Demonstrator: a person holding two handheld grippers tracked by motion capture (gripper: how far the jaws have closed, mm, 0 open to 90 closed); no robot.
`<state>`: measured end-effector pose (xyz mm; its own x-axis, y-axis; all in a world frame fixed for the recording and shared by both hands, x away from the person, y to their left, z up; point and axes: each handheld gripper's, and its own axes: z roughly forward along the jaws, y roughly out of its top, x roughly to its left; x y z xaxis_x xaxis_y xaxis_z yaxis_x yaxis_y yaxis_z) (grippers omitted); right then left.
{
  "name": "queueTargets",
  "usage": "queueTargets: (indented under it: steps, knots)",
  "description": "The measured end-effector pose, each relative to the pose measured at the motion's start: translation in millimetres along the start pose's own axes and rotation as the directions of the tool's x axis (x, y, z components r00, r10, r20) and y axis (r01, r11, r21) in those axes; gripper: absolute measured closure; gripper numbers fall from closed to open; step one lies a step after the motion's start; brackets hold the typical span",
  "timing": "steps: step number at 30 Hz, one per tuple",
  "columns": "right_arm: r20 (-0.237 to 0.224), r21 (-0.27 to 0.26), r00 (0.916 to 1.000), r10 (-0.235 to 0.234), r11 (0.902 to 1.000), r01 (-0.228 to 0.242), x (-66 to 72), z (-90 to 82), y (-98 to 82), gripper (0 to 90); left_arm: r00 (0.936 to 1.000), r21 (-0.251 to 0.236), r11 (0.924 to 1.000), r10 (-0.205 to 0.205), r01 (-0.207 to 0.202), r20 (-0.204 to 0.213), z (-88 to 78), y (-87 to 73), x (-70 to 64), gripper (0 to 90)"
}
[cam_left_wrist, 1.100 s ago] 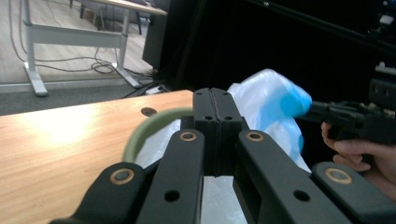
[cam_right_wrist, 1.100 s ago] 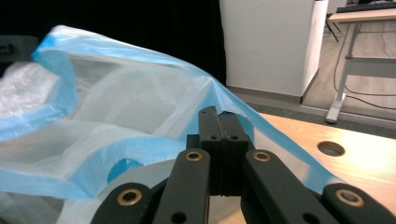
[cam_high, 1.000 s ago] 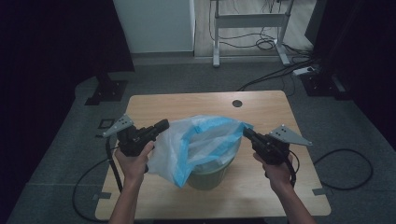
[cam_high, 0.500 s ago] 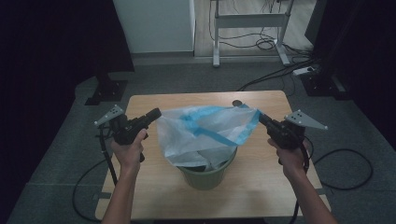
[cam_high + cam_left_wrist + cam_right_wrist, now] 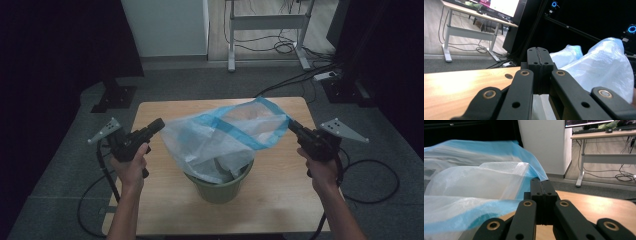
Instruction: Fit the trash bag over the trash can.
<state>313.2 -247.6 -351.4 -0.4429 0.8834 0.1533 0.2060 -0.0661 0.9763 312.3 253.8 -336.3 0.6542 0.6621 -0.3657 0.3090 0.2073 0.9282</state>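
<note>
A translucent white plastic bag with a blue hem (image 5: 225, 137) hangs stretched over a green bin (image 5: 220, 189) on the wooden table (image 5: 165, 200). Its lower part drops into the bin. My left gripper (image 5: 159, 124) is shut on the bag's left edge, and my right gripper (image 5: 291, 124) is shut on the blue hem at its right corner. In the left gripper view the jaws (image 5: 539, 51) are pressed together with the bag (image 5: 604, 67) billowing to their right. In the right gripper view the shut jaws (image 5: 541, 181) pinch the hem, and the bag (image 5: 481, 185) spreads away to the left.
Behind the table, a white-legged desk (image 5: 265, 22) stands among floor cables, beside a white cabinet (image 5: 165, 27). A black stand base (image 5: 112, 97) sits at the far left. A cable loop (image 5: 380, 172) lies right of the table. The tabletop has a small round hole (image 5: 508, 76).
Both hands have moved apart and slightly away from me, the right one also rising. The bag, bunched over the bin before, is now pulled wide between the grippers.
</note>
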Motion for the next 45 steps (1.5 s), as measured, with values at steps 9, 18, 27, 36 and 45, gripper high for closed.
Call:
queueTargets:
  steps: [9,18,27,36,45]
  knots:
    - [-0.023,0.052,0.9994,0.025,0.9984,-0.023,1.0,-21.7,-40.0,89.2,0.9984,0.026,0.9985,-0.049,0.049,0.027,-24.8,-38.3,4.1,89.9]
    - [-0.035,0.091,0.9977,0.058,0.9943,-0.055,-1.4,-24.3,-68.5,89.1,0.997,0.05,0.9971,-0.06,0.057,0.05,-32.5,-60.7,-0.4,89.9]
    - [-0.039,0.127,0.9957,0.084,0.9888,-0.079,-3.3,-21.6,-85.6,89.1,0.997,0.071,0.9956,-0.065,0.062,0.043,-32.5,-71.3,-0.8,89.9]
    - [-0.043,0.164,0.9955,0.085,0.9835,-0.077,1.6,-19.3,-100.8,89.1,0.9954,0.081,0.9931,-0.088,0.085,0.037,-40.0,-84.9,4.8,89.9]
    - [-0.006,0.087,0.9991,0.042,0.9954,-0.041,12.4,-28.6,-79.9,61.7,0.995,0.076,0.9939,-0.084,0.079,0.055,-38.9,-84.7,2.7,89.9]
